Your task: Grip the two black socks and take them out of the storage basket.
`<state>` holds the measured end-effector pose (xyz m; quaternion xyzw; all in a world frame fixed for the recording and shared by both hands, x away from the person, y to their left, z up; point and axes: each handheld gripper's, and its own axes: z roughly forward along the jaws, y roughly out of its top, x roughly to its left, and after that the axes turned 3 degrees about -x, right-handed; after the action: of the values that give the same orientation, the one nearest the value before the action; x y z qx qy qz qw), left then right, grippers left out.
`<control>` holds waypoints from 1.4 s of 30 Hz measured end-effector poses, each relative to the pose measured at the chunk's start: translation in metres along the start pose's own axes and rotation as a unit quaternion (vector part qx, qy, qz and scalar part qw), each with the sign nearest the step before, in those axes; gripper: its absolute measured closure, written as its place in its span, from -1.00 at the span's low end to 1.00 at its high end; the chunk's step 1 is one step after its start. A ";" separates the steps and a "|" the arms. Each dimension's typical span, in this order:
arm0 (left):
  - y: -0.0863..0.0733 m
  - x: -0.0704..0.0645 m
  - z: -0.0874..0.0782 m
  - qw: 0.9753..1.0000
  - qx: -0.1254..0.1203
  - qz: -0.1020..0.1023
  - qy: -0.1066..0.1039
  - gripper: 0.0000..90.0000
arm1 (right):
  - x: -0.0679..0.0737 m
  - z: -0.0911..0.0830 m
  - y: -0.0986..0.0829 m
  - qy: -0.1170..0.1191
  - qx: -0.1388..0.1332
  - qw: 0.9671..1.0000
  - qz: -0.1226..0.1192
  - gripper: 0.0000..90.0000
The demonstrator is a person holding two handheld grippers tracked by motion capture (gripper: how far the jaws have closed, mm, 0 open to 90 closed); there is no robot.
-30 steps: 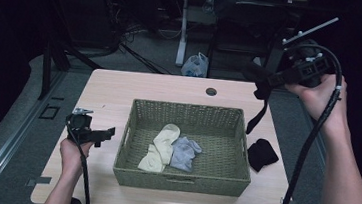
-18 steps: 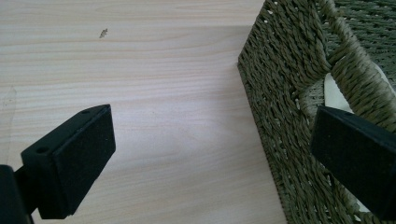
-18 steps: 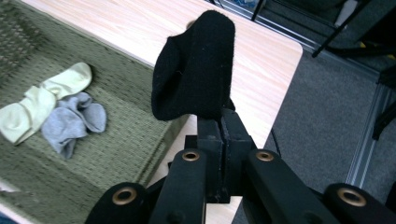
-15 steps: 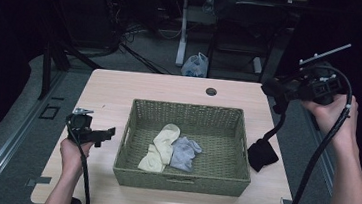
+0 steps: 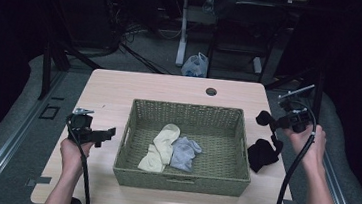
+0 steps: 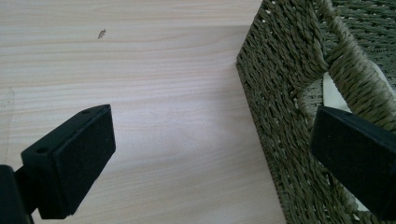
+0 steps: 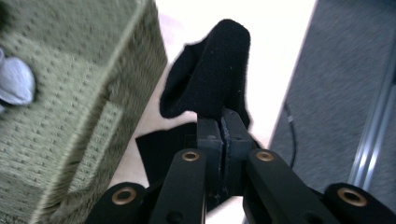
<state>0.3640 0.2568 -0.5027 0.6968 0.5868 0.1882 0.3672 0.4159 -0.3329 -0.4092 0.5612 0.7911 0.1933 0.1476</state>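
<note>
Desk (image 5: 114,95) space to the right of the woven basket (image 5: 187,115) carries a black sock (image 5: 262,154), its upper end clamped in the closed jaws of the right hand-held gripper (image 5: 273,125), held low beside the basket's right wall. The left hand-held gripper (image 5: 108,134) rests at the basket's left wall, jaws wide. Its far jaw overlaps the weave. Cream sock (image 5: 162,143) and grey sock (image 5: 184,152) lie inside the basket.
</note>
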 end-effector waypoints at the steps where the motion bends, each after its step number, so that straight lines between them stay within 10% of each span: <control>1: 0.000 0.000 0.000 1.000 0.000 0.000 0.000 -0.99 | 0.000 0.007 -0.004 0.005 0.006 1.000 0.004 0.97; 16: 0.000 -0.001 0.000 1.000 0.002 0.001 -0.001 -0.99 | 0.013 0.092 -0.041 0.052 0.099 0.993 0.025 0.79; 30: 0.000 -0.001 0.000 1.000 0.003 0.001 -0.001 -0.99 | 0.019 0.025 -0.054 0.062 0.026 0.998 0.011 -0.57; 42: 0.000 -0.001 0.001 1.000 0.004 0.001 0.000 -0.99 | 0.029 -0.003 -0.103 0.071 -0.013 0.997 -0.006 -0.87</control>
<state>0.3643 0.2554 -0.5027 0.6987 0.5869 0.1858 0.3645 0.3192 -0.3362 -0.4553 0.5393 0.8005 0.2418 0.0993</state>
